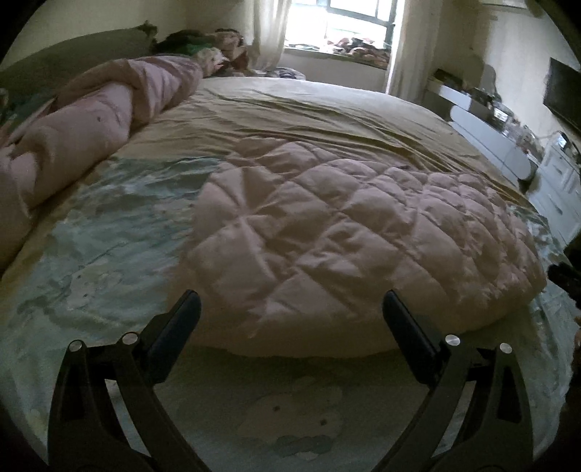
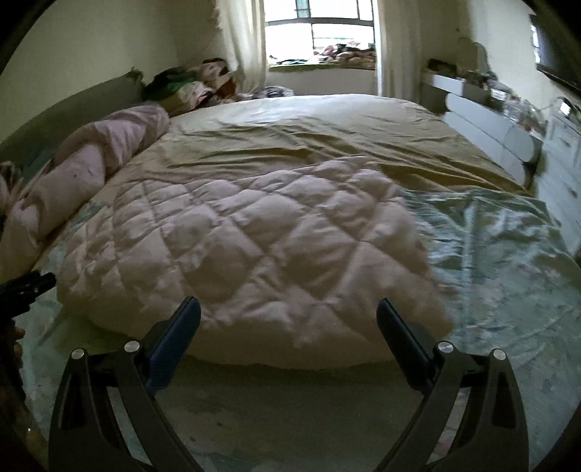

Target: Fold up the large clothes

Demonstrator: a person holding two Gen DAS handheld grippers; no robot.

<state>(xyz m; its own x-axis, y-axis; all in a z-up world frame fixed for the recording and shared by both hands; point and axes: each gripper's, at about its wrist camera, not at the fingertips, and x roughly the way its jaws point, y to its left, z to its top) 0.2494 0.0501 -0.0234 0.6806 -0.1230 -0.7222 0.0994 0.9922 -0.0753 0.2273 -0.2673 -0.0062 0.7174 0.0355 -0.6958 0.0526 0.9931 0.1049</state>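
Observation:
A pale pink quilted garment [image 1: 345, 236] lies spread flat on the bed, and it also shows in the right wrist view [image 2: 254, 254]. My left gripper [image 1: 290, 308] is open and empty, just short of the garment's near edge. My right gripper [image 2: 288, 316] is open and empty, also at the near edge. The tip of the other gripper shows at the right edge of the left wrist view [image 1: 566, 279] and at the left edge of the right wrist view [image 2: 25, 290].
The bed has a light blue patterned sheet [image 1: 90, 254] and a tan sheet [image 2: 326, 141] further back. A rolled pink duvet [image 1: 90, 127] lies along the left side. White drawers [image 2: 501, 134] stand on the right. A window [image 2: 319, 32] and piled clothes [image 2: 189, 87] are at the back.

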